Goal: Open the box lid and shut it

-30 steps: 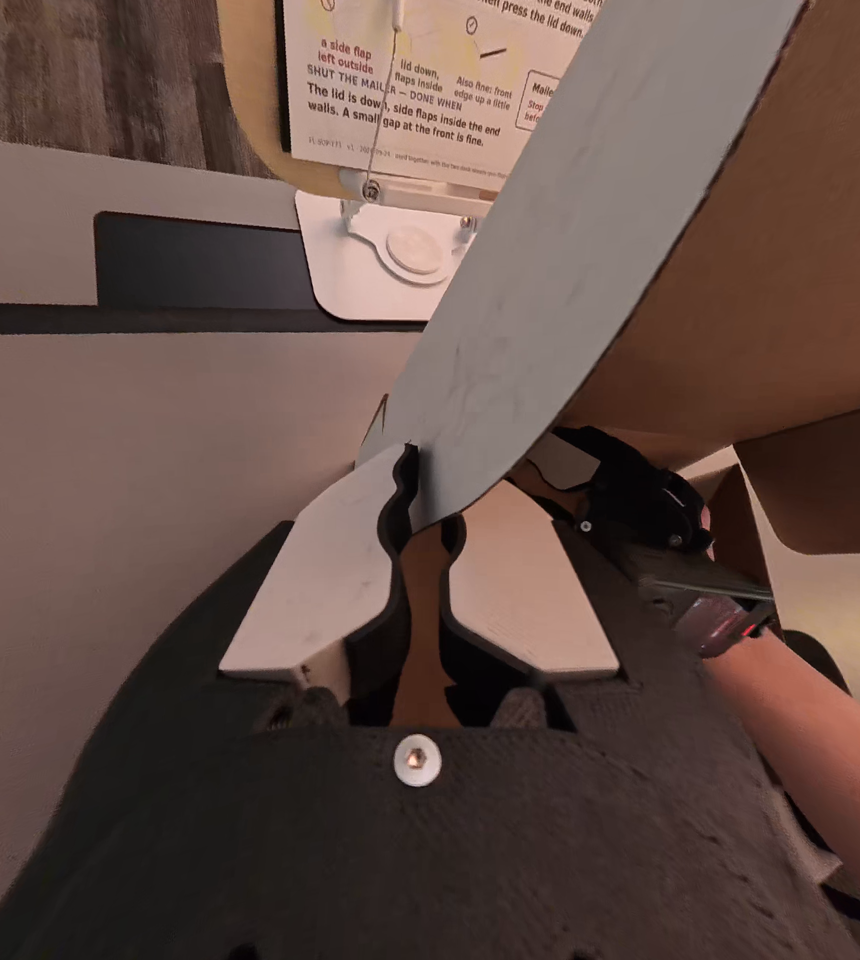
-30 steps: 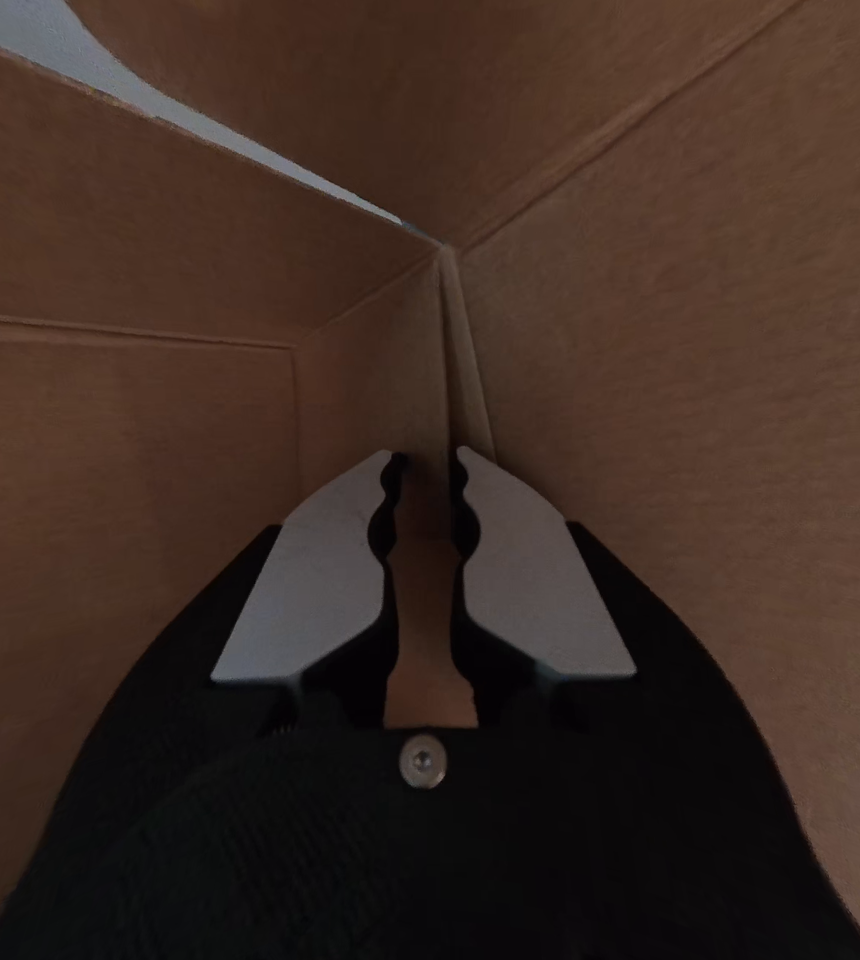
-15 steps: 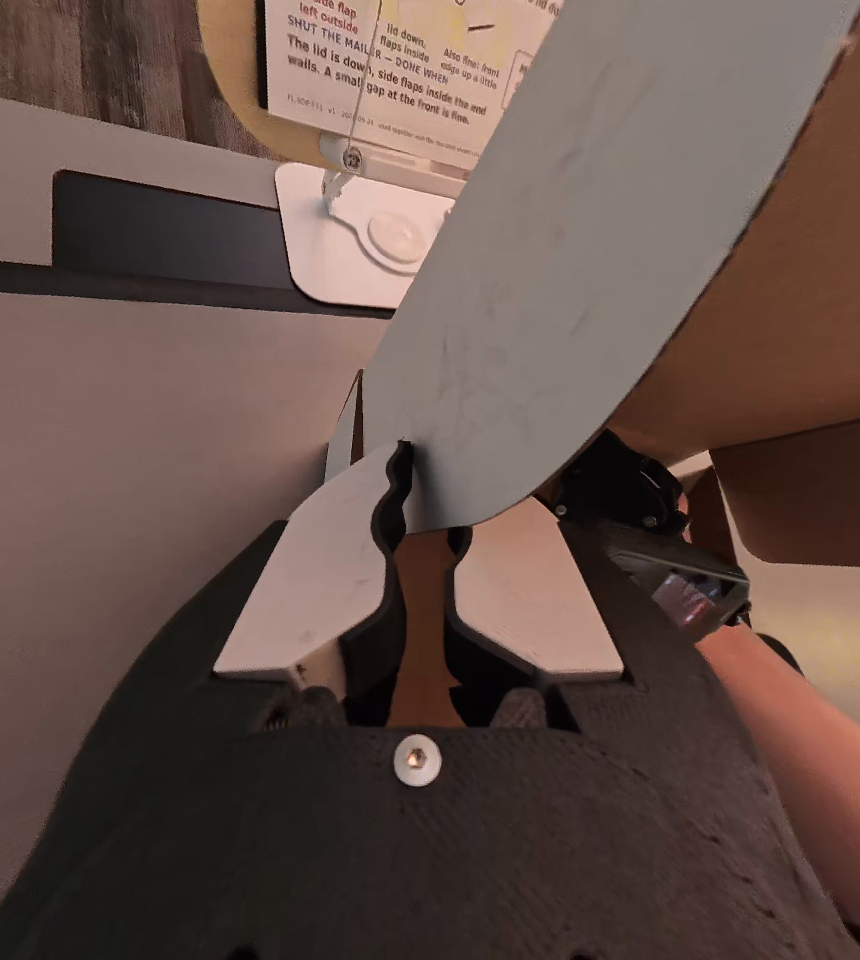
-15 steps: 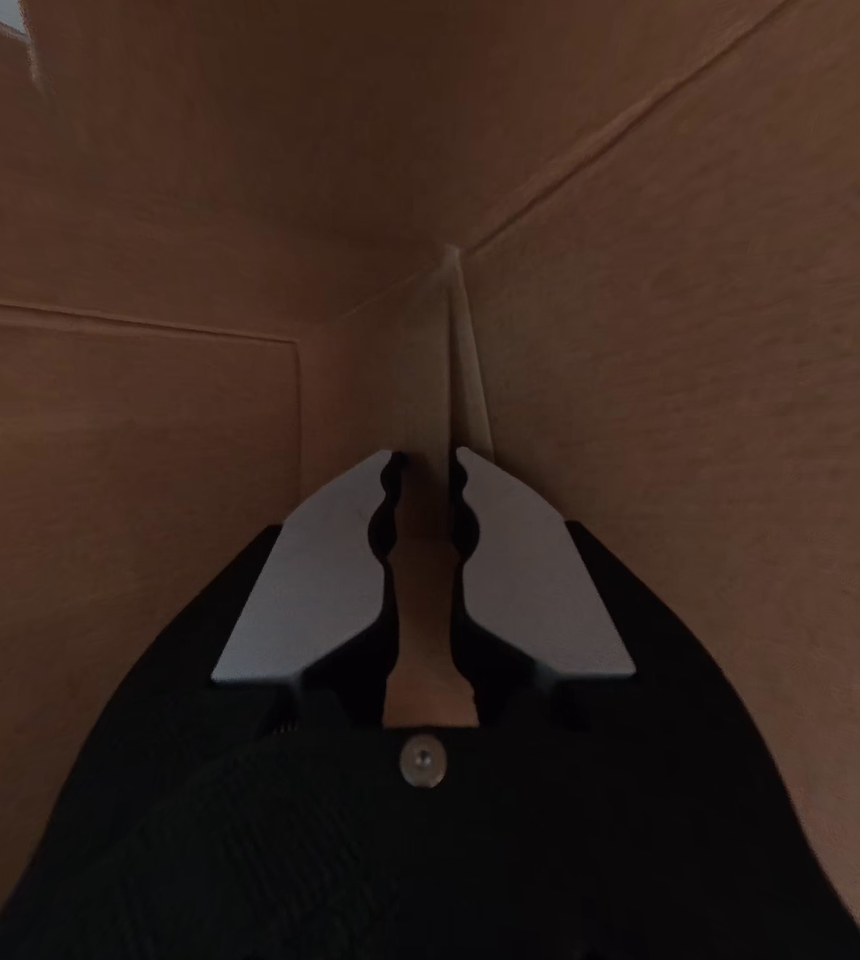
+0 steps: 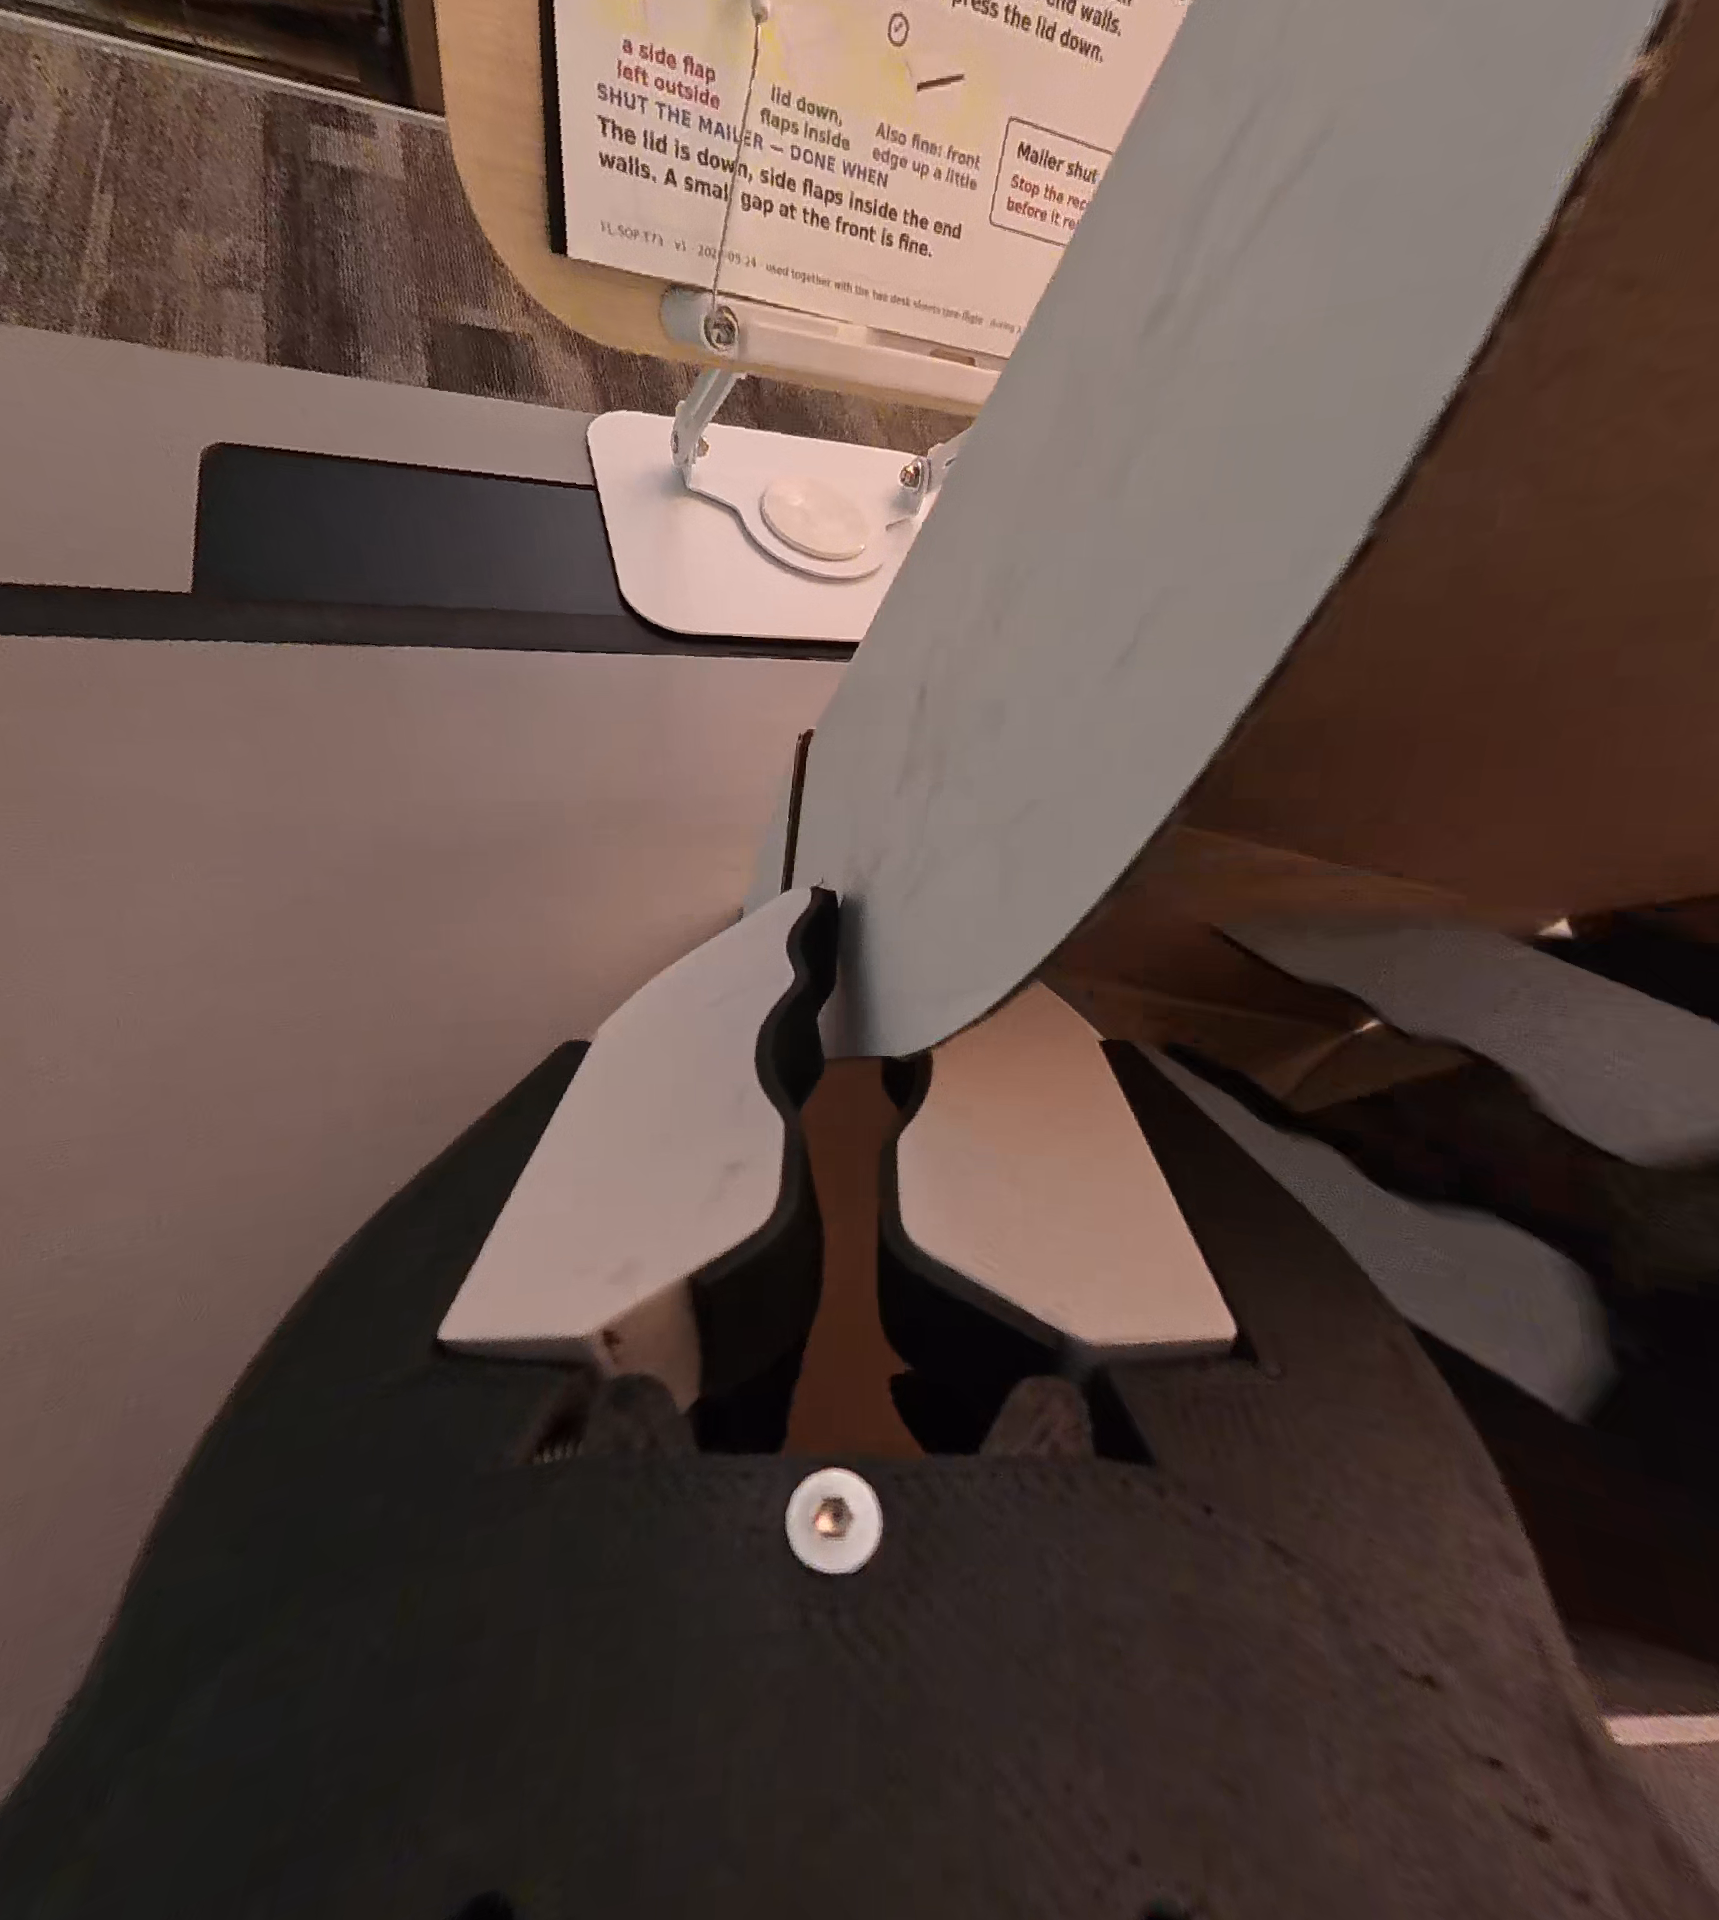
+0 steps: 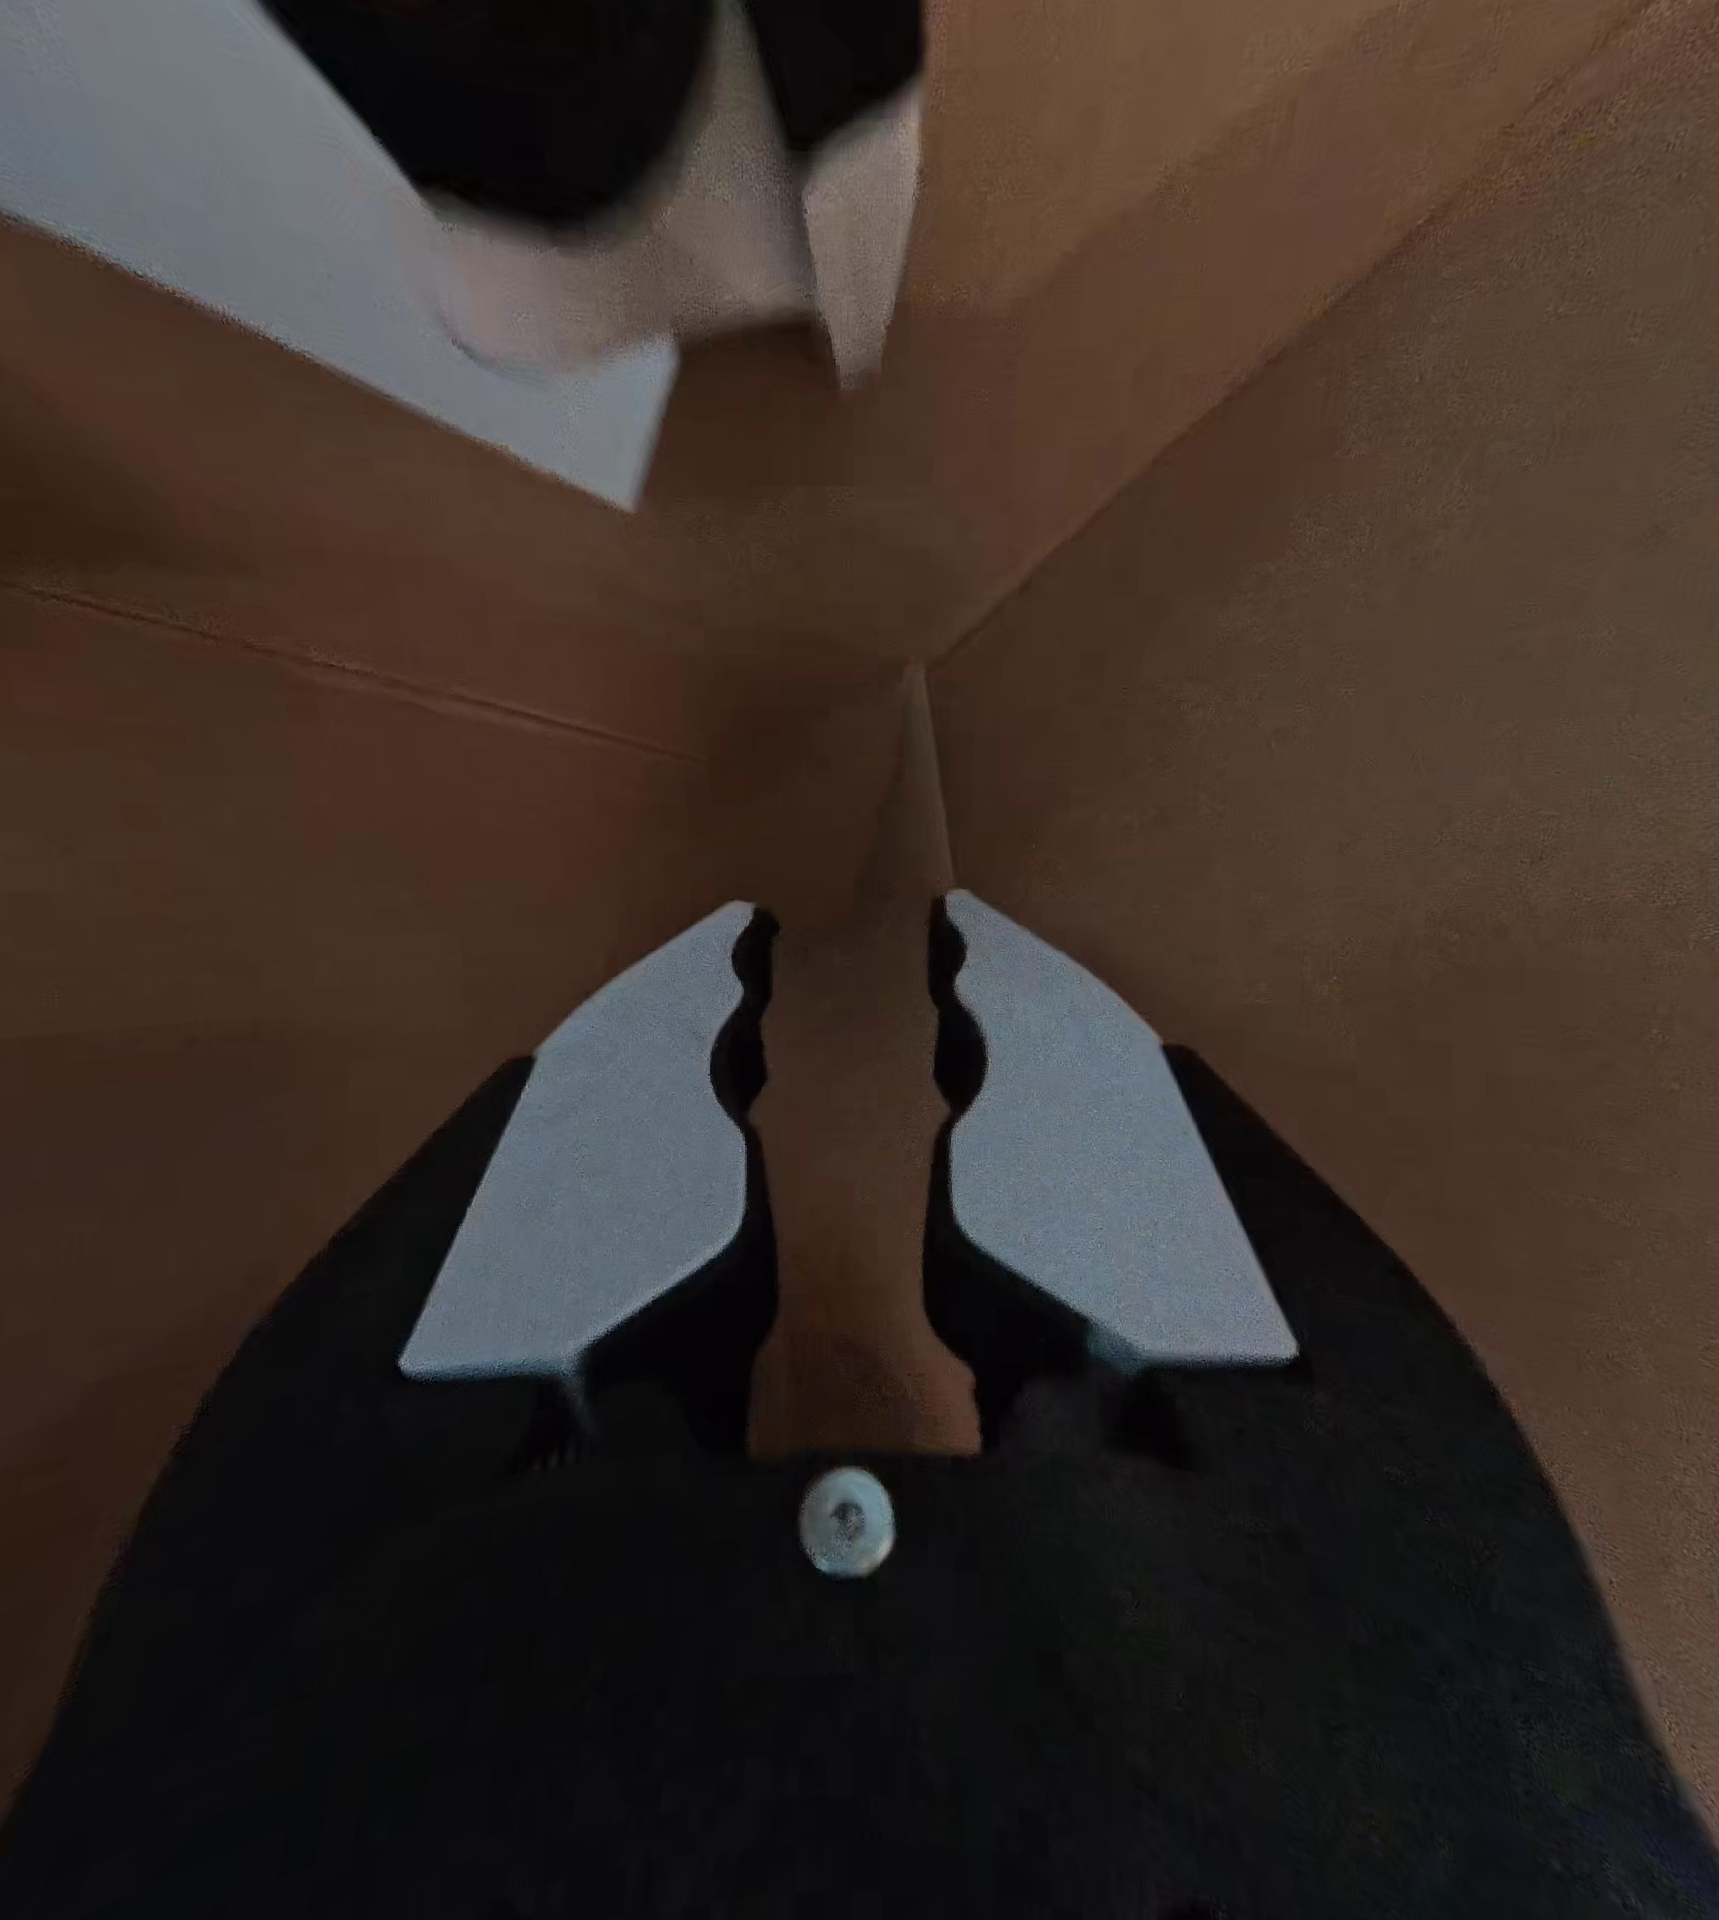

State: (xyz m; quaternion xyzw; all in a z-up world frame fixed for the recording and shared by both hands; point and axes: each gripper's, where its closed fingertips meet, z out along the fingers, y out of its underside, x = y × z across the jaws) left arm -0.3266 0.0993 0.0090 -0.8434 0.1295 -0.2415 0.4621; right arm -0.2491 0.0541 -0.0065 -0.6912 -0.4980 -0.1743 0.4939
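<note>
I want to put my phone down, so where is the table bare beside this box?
The grey table is bare left of the left tool, between the dark strip behind and the grey flap. Crowded: the stand base behind the flap, and under the raised lid, where the right tool sits.

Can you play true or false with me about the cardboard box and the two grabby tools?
1. The left tool pinches the lid's rounded side flap. True.
2. The box lid is flat shut. False: it is raised at a slant.
3. The right tool is squeezing a ball. False: it holds nothing, with bare cardboard between its fingers.
4. An instruction sheet on a stand sits behind the box. True.
5. The right tool points into an inside corner of the box. True.
</note>
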